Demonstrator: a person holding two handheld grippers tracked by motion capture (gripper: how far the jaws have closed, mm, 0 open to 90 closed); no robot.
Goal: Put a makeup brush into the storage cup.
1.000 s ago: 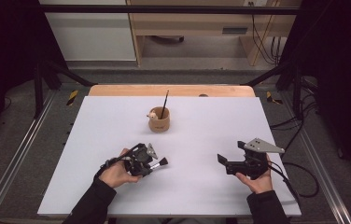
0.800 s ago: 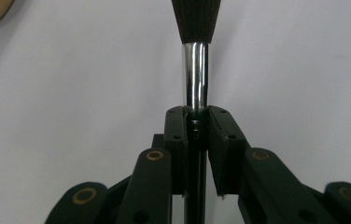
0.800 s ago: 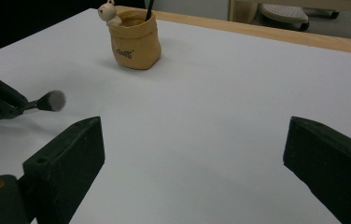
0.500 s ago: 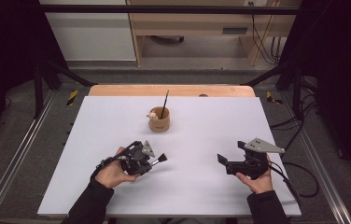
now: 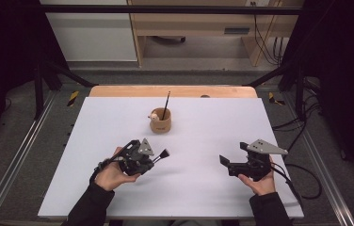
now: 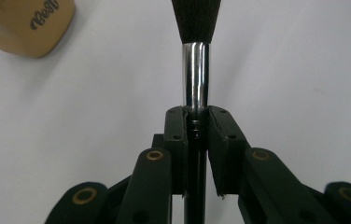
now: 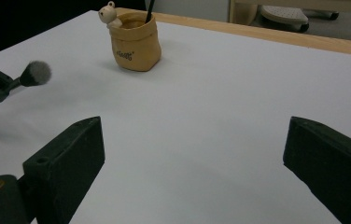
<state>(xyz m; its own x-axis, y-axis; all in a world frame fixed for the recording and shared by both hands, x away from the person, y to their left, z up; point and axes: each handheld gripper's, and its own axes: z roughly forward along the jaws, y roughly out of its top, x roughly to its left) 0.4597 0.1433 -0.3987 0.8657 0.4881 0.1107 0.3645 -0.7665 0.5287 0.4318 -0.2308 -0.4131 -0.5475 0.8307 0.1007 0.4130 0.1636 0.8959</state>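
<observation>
The left gripper (image 5: 155,158) has its jaws closed tight on a makeup brush (image 6: 196,70), bristles pointing forward; the right gripper (image 5: 227,162) has wide jaws holding nothing; the small tan pot (image 5: 160,122), with a thin stick in it, stands farther back, nearer the left hand; the white desk (image 5: 203,141) is bare; the room behind is dark.

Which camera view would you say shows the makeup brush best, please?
The left gripper view: the makeup brush rises close up between the shut left claw, with chrome ferrule and dark bristles sharp. The high view shows it small, poking from that claw. The right gripper view catches just its fluffy tip.
</observation>
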